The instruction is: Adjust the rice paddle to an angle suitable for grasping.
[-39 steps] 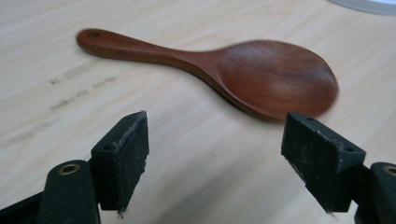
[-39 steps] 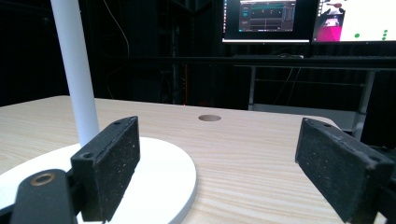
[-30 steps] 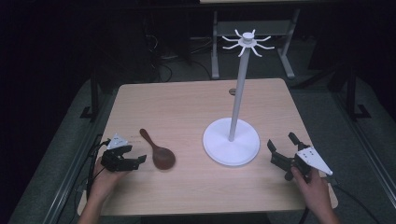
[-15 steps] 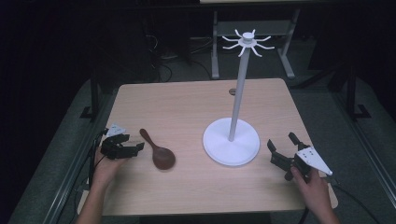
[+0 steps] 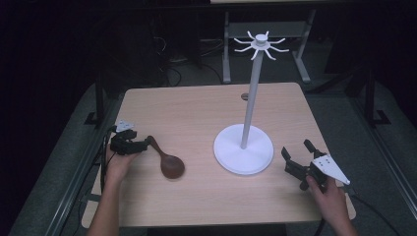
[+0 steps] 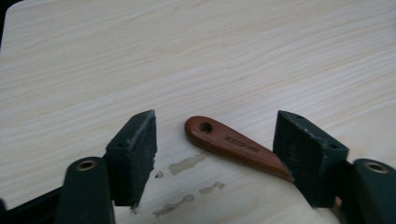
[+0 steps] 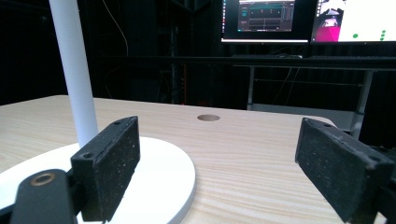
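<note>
- The person's left forearm comes up from the bottom left of the high view, and the hand grips the left hand-held gripper, laid low over the desk and pointing toward the right of the frame.
- Its jaws stand wide and have just been closing a little. In the left gripper view, the handle tip of the wooden spoon lies between them, untouched by the left pad; whether the right pad touches it I cannot tell.
- The spoon lies flat at the centre left of the desk, its bowl toward the lower right.
- At the lower right, the right hand holds the right hand-held gripper, jaws wide and empty, just beside the round base of the white stand.
</note>
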Demonstrator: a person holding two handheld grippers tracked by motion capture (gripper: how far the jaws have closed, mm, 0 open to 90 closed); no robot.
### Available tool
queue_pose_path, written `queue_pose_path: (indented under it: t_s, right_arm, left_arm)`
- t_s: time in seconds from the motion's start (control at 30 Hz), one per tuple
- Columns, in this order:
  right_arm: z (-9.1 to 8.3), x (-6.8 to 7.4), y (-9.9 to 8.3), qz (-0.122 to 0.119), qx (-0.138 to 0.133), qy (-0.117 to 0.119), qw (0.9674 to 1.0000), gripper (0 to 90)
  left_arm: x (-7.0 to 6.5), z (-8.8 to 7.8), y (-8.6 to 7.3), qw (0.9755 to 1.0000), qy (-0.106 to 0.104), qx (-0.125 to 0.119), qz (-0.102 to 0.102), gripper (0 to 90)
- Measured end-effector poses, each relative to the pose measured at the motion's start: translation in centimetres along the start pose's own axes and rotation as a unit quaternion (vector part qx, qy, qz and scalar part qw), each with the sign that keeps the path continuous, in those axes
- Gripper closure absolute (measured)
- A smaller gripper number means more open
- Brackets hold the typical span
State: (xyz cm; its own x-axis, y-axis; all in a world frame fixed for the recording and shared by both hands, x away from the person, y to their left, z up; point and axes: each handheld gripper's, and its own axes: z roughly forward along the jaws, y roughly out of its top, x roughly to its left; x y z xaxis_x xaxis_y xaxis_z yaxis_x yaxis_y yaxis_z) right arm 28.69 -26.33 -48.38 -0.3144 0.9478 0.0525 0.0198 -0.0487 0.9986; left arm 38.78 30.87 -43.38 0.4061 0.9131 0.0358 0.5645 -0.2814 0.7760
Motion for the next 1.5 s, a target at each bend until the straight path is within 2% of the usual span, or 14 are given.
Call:
queue_pose_path:
  t_s: [0.13,0.23,0.4,0.47,0.53,1.07,1.23,1.3,1.5]
  right_arm:
    - [0.0,0.0,0.0,0.0,-0.001,0.0,1.0,13.5]
    - [0.0,0.0,0.0,-0.001,-0.001,0.0,1.0,13.5]
    - [0.0,0.0,0.0,0.001,0.001,0.001,1.0,13.5]
    - [0.0,0.0,0.0,-0.001,0.0,0.0,1.0,13.5]
    - [0.0,0.0,0.0,0.0,0.001,0.001,1.0,13.5]
    - [0.0,0.0,0.0,0.0,0.001,0.001,1.0,13.5]
    - [0.0,0.0,0.0,0.0,0.001,0.001,1.0,13.5]
    - [0.0,0.0,0.0,0.0,0.001,0.001,1.0,13.5]
    - [0.0,0.0,0.0,0.001,0.001,0.001,1.0,13.5]
  left_arm:
    - [0.1,0.9,-0.2,1.0,0.003,0.005,-0.007,38.4]
    - [0.2,1.3,-0.5,0.9998,0.009,0.015,-0.011,48.2]
    - [0.4,1.9,-0.7,0.9993,0.014,0.024,-0.025,70.3]
    - [0.5,2.1,-0.8,0.9991,0.017,0.031,-0.023,79.8]
    - [0.6,2.2,-0.8,0.9989,0.011,0.035,-0.028,89.6]
    - [-0.5,3.4,-0.9,0.9984,-0.006,0.05,-0.025,90.0]
    - [-1.4,3.7,-0.7,0.9984,-0.016,0.052,-0.013,90.0]
    - [-1.7,3.8,-0.5,0.9983,-0.019,0.055,-0.001,90.0]
    - [-2.7,4.1,-0.3,0.9979,-0.029,0.057,0.011,90.0]
